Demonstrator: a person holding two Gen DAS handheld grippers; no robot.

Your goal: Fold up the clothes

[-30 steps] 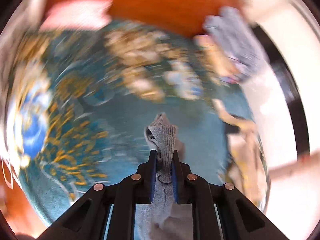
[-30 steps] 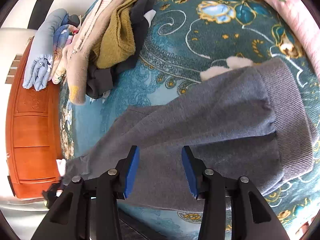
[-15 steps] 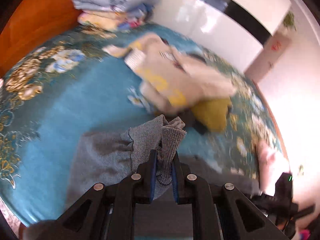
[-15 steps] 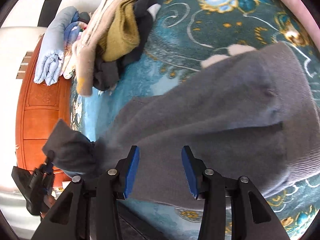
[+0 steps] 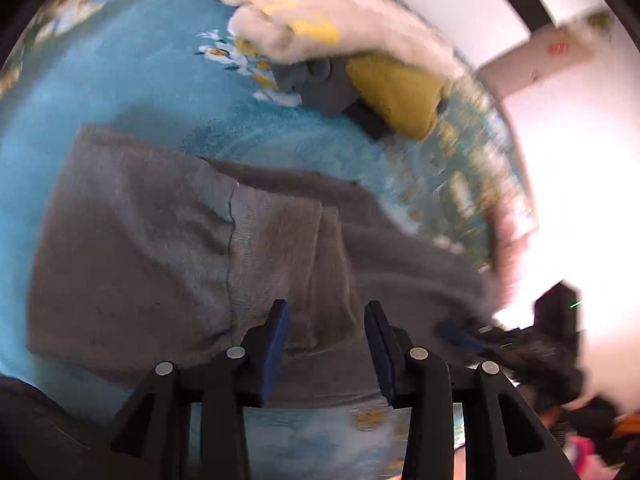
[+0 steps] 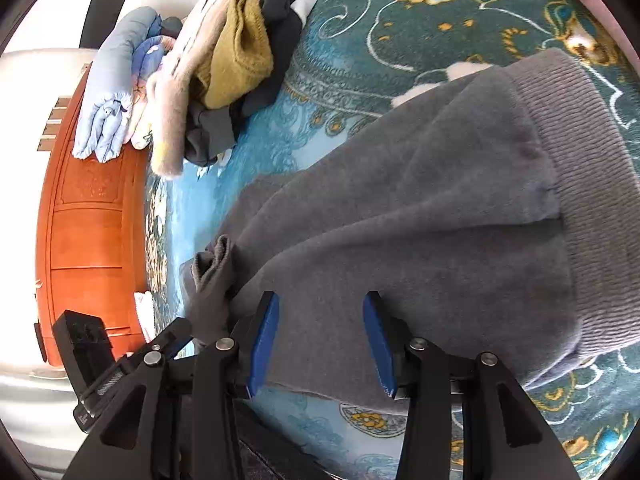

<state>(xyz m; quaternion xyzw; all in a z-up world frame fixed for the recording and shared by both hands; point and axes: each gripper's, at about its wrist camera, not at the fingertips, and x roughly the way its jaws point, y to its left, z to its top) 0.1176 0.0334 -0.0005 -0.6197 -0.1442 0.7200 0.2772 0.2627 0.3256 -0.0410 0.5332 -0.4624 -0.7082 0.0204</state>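
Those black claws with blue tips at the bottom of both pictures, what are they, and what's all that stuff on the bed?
They are grabbing tools, one in each of a person's hands, each with a camera looking along its two fingers. One picture is from the left gripper, the other from the right gripper. Below them lies a grey fleece garment with ribbed cuffs, spread on a teal flowered bedspread. Further back sits a heap of beige, mustard-yellow and dark clothes. Nothing is held: the left jaws are opening with nothing between them, just above the grey cloth, and the right jaws stand open, empty.
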